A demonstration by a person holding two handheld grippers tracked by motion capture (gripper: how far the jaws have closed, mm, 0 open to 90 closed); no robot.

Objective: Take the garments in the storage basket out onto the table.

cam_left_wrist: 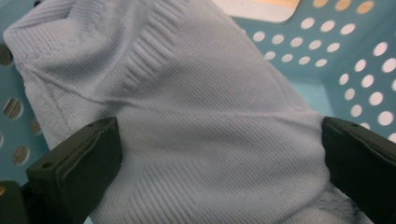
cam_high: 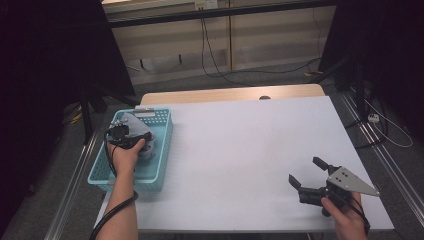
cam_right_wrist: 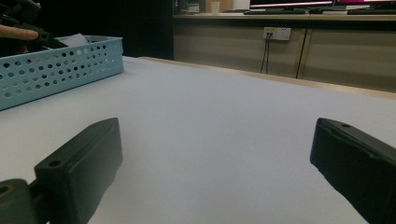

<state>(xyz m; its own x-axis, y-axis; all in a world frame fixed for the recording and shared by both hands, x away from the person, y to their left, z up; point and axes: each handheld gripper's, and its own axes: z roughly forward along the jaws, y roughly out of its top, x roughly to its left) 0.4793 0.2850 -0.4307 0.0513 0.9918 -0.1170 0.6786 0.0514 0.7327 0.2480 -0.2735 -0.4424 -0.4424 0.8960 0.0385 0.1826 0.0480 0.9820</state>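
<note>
Left tool (cam_left_wrist: 219,154): your jaws stand apart around the pale blue knitted cloth (cam_left_wrist: 187,107), which lies inside the perforated turquoise basket (cam_high: 162,145) at the table's (cam_high: 250,140) left edge. Right tool (cam_high: 307,175): your jaws gape wide, empty, low over bare table.

Grey floor (cam_high: 260,77), black curtains (cam_high: 45,55)
</note>
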